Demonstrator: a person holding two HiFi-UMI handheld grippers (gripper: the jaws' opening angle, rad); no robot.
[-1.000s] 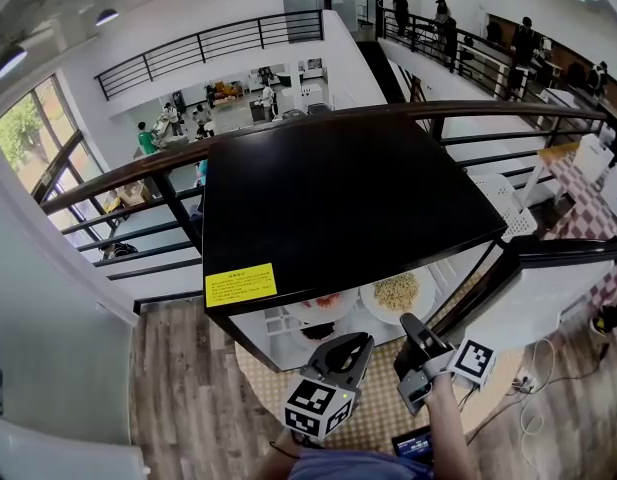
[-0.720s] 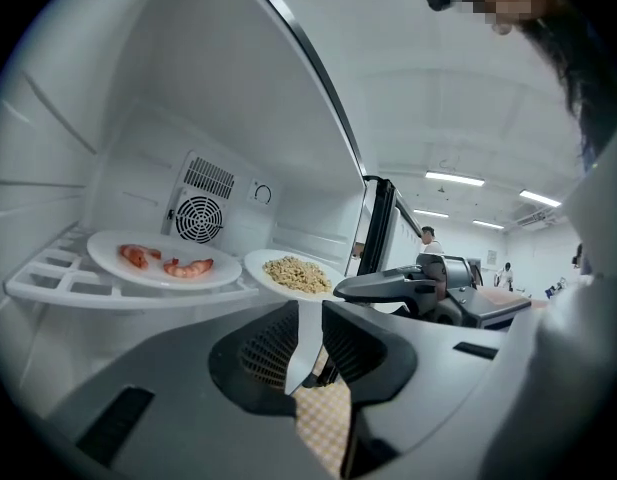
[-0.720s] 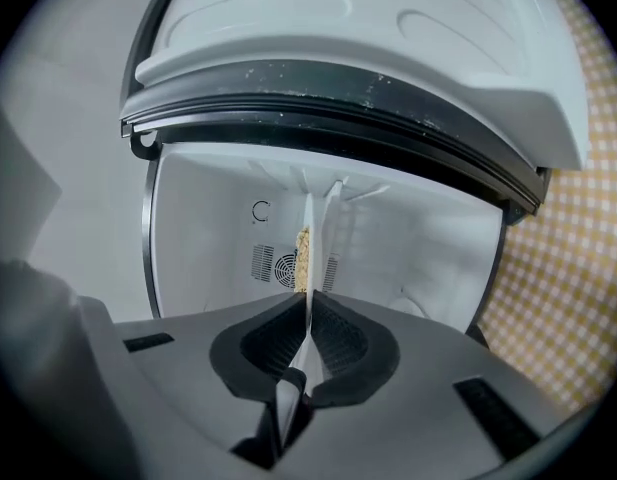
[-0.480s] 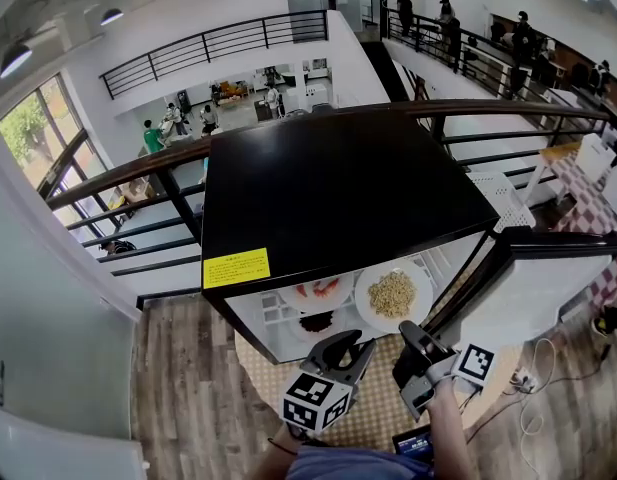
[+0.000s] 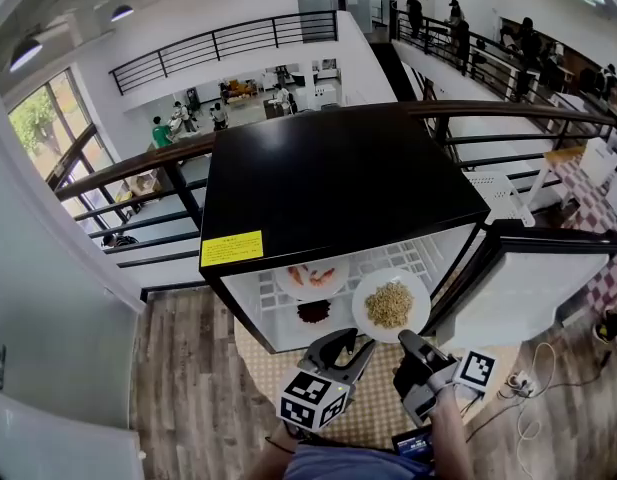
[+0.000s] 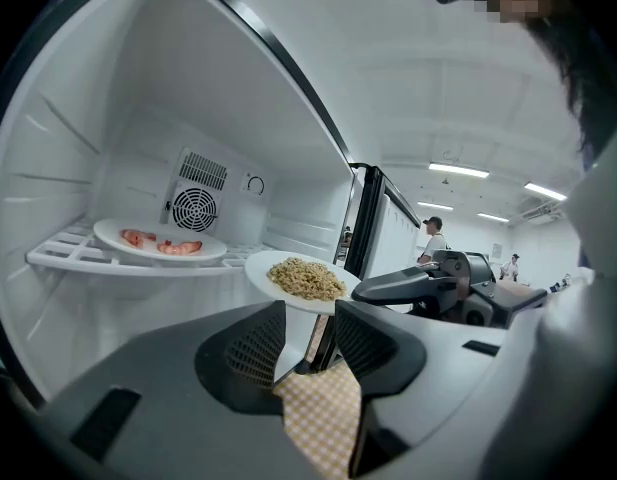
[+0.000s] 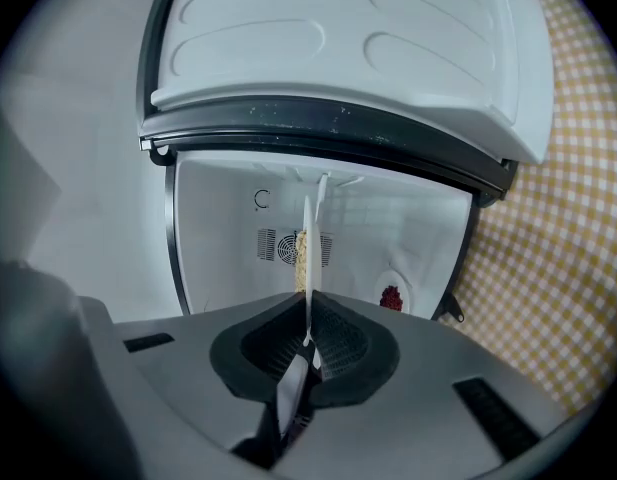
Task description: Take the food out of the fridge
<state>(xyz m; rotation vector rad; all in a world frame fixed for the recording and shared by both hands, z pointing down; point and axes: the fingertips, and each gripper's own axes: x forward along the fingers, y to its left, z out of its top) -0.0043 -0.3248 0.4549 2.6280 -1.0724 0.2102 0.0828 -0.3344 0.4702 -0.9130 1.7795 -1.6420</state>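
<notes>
A white plate of noodles (image 5: 390,305) hangs at the open fridge's front, and my right gripper (image 5: 408,343) is shut on its near rim. The right gripper view shows this plate (image 7: 310,238) edge-on, pinched between the pads of my right gripper (image 7: 309,313). My left gripper (image 5: 340,348) is just left of it, jaws opening with nothing between them. In the left gripper view, my left gripper (image 6: 310,313) points under the noodle plate (image 6: 303,280). A plate of shrimp (image 6: 160,240) rests on the white wire shelf (image 6: 68,260). A small dish of red food (image 5: 313,312) sits lower in the fridge.
The fridge has a black top (image 5: 338,183), and its door (image 5: 533,278) stands open to the right. Yellow checked cloth (image 7: 558,218) covers the floor in front, on wood planks (image 5: 178,388). A black railing (image 5: 128,173) runs behind the fridge.
The noodle plate has come forward out from under the fridge top with my right gripper. My left gripper's jaws have spread apart.
</notes>
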